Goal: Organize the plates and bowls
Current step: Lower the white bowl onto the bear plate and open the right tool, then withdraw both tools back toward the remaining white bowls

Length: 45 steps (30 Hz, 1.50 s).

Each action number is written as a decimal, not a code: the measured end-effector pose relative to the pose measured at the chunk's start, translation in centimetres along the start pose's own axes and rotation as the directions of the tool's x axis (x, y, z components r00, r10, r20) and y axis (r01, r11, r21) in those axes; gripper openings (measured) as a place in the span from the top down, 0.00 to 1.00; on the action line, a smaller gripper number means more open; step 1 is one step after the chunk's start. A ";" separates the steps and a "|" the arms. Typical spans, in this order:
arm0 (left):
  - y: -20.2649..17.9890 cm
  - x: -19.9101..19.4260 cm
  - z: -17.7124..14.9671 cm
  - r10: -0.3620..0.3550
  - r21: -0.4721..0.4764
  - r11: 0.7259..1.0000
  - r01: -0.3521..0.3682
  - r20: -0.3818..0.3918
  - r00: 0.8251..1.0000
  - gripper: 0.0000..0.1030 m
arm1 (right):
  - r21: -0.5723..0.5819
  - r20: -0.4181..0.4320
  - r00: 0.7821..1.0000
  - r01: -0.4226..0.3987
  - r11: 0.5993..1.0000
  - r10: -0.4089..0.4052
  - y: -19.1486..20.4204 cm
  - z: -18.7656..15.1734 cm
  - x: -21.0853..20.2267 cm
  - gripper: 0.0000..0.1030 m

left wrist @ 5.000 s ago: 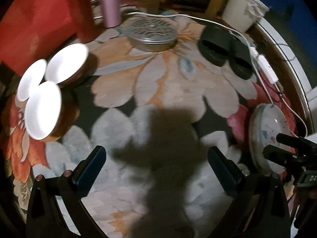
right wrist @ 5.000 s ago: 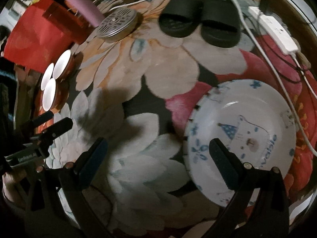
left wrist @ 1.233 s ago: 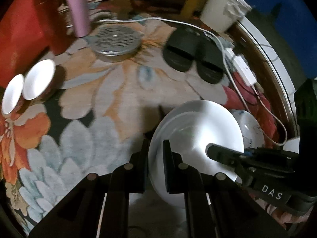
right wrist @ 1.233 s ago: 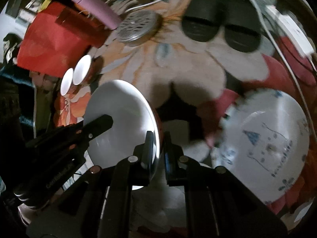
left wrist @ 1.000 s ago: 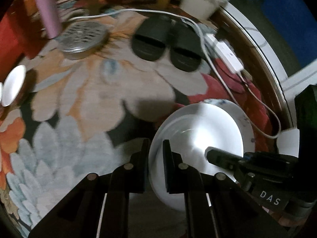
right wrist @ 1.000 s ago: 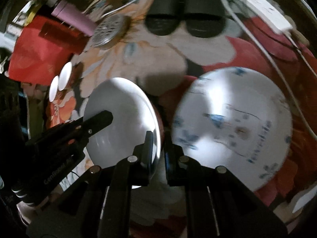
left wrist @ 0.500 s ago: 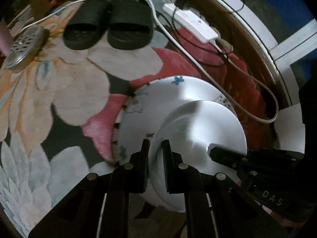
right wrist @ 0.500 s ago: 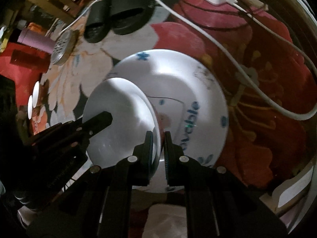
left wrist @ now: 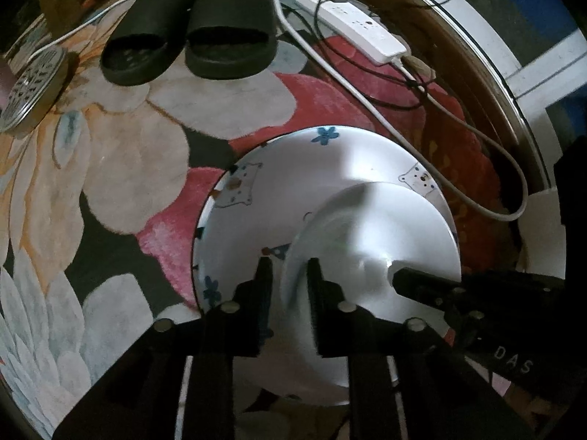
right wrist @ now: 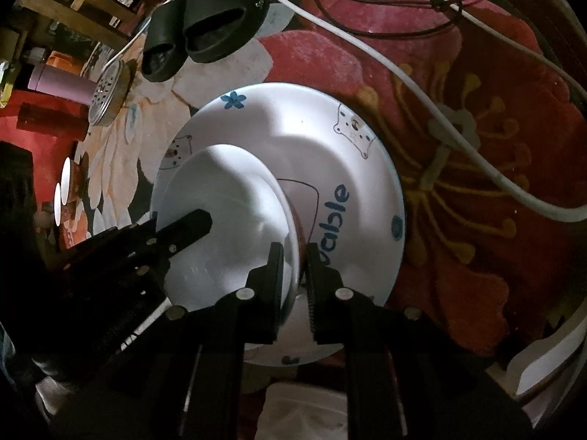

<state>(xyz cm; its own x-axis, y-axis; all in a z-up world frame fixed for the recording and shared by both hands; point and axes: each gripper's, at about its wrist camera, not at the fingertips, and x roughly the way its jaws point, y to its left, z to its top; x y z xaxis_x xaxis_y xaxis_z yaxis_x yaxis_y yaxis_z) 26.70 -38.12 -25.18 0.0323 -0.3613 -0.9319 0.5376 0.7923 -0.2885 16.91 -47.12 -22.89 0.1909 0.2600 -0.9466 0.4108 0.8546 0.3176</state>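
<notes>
In the left wrist view, bare rug (left wrist: 121, 168) lies open at centre left. Black slippers (left wrist: 190, 44) block the upper middle, a power strip (left wrist: 352, 25) and white cable (left wrist: 367, 102) the upper right; a perforated lid (left wrist: 29, 88), perhaps metal, crowds the left edge.

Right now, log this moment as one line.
white bowl: over printed plate, contact unclear | left gripper: jaws just been opening, rim between | right gripper: shut on rim
</notes>
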 end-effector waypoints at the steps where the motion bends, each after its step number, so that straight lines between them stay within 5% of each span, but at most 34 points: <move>1: 0.2 -0.2 -0.1 -0.004 -0.009 1.000 0.004 0.004 1.000 0.62 | 0.001 -0.002 1.000 0.003 1.000 -0.003 0.0 0.0 0.0 0.87; 3: 0.6 -0.7 -0.2 -0.014 -0.025 1.000 0.014 0.021 1.000 0.41 | 0.005 -0.001 1.000 0.006 1.000 -0.006 -0.1 0.0 -0.3 0.87; 7: 0.9 -2.3 -0.3 -0.055 -0.039 0.998 0.057 0.060 0.997 0.28 | -0.006 0.024 1.000 0.011 1.000 -0.011 0.1 0.0 -1.2 0.81; 9: 1.1 -3.5 -0.4 -0.069 -0.044 0.996 0.073 0.094 0.993 0.23 | -0.022 0.052 0.998 0.020 1.000 -0.019 0.5 0.0 -2.1 0.47; 11: 1.6 -4.6 -0.4 -0.075 -0.059 0.995 0.083 0.128 0.989 0.17 | -0.031 0.092 0.995 0.038 0.999 -0.035 0.8 0.0 -3.1 0.36; 14: 2.8 -6.1 -0.4 -0.061 -0.090 0.993 0.077 0.162 0.985 0.06 | -0.049 0.132 0.990 0.053 0.997 -0.046 1.6 0.2 -4.0 0.33; 18: 4.7 -7.6 -1.0 0.011 -0.120 0.993 0.012 0.184 0.983 0.01 | -0.072 0.168 0.983 0.086 0.994 -0.073 3.0 0.4 -4.2 0.02; 24: 8.4 -8.7 -2.0 0.096 -0.171 0.983 -0.065 0.177 0.979 0.01 | -0.099 0.163 0.983 0.099 0.990 -0.082 5.0 0.6 -3.3 0.00; 45: 15.5 -10.2 -4.9 0.151 -0.278 0.955 -0.103 0.159 0.976 0.01 | -0.225 0.195 0.979 0.105 0.969 -0.061 12.2 0.4 -2.3 0.00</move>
<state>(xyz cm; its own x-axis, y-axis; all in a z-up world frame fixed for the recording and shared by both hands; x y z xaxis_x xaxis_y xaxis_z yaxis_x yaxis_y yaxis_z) 30.58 -19.75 -21.18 0.2473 -0.3109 -0.9177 0.2755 0.9306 -0.2410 21.85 -37.47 -16.82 0.3359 0.1149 -0.9349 0.2170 0.9564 0.1955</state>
